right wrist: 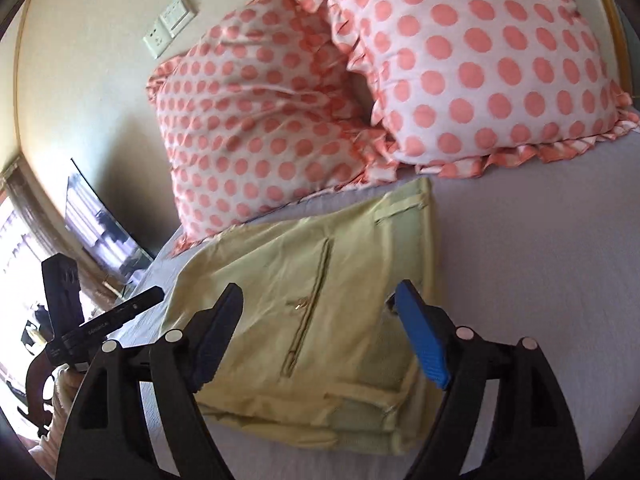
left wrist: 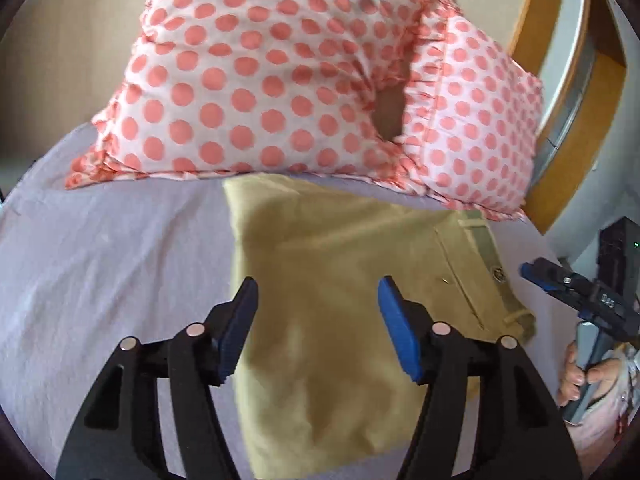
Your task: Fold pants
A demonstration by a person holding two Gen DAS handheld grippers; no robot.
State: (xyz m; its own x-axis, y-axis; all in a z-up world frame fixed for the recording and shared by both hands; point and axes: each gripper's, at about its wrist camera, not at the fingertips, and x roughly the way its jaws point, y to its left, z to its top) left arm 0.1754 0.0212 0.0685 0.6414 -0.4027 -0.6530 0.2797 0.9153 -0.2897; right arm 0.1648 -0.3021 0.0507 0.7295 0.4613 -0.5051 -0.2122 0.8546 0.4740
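The khaki pants (left wrist: 340,280) lie folded into a compact rectangle on the lavender bedsheet (left wrist: 120,260), waistband and button toward the right. They also show in the right wrist view (right wrist: 320,300), with the back pocket slit on top. My left gripper (left wrist: 316,300) is open and empty, hovering above the folded pants. My right gripper (right wrist: 316,304) is open and empty, also above the pants; its body shows at the right edge of the left wrist view (left wrist: 568,288).
Two white pillows with pink dots (left wrist: 280,80) (right wrist: 460,60) lie just behind the pants. A wooden bed frame (left wrist: 568,80) is at the right. A wall with sockets (right wrist: 170,24) and a TV (right wrist: 100,220) show in the right wrist view.
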